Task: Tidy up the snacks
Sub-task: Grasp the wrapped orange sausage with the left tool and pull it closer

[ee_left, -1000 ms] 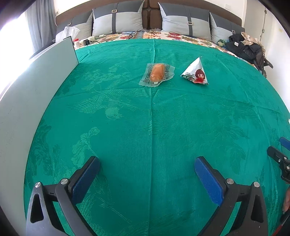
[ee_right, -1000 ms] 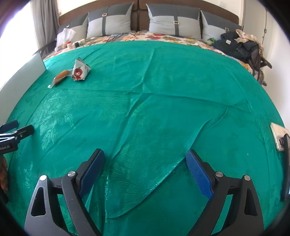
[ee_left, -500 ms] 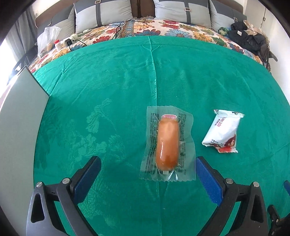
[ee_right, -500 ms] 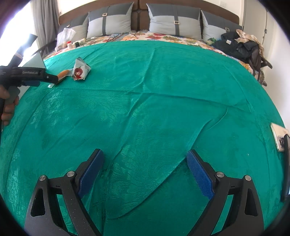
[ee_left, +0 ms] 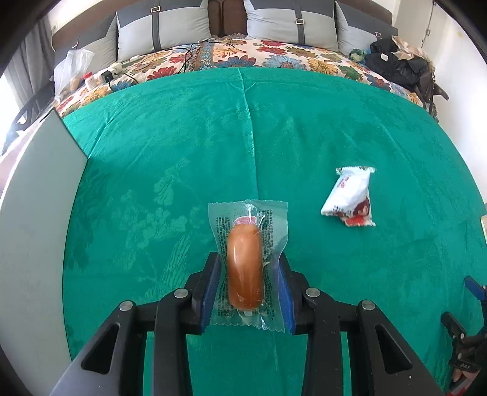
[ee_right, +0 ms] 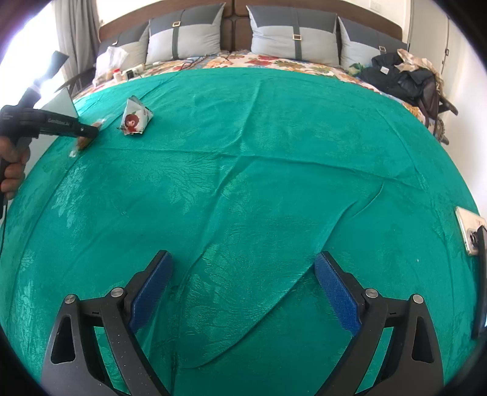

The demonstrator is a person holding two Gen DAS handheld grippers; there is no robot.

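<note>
Up close, the left tool (ee_left: 247, 284) has its two blue pads (ee_left: 210, 289) pressed in on either side of a clear-wrapped sausage snack (ee_left: 245, 271), pinching the crinkled plastic near its lower half while the far end of the wrapper sticks out ahead over the green bedspread (ee_left: 170, 158). Whether the packet is lifted off the cloth or lying on it cannot be told. Off to its right, well apart, lies a white snack packet (ee_left: 350, 198) with a red cartoon figure printed at its near end, resting flat on the bedspread. A pale board (ee_left: 33, 219) stands along the left edge of the bed, and a floral sheet (ee_left: 274, 58) shows beyond the green cloth, backed by grey pillows (ee_left: 170, 29). A heap of dark clothing (ee_left: 401, 64) sits at the far right corner. From the right wrist view, the right tool (ee_right: 243, 292) hangs over a wrinkled stretch of the bedspread with its blue fingers (ee_right: 150, 292) spread wide and nothing between them. Far off at the upper left of that view, the left tool is seen side-on in a hand (ee_right: 13, 164), with the white packet just beside its tip. A phone (ee_right: 470, 233) lies at the right edge of the bed.
</note>
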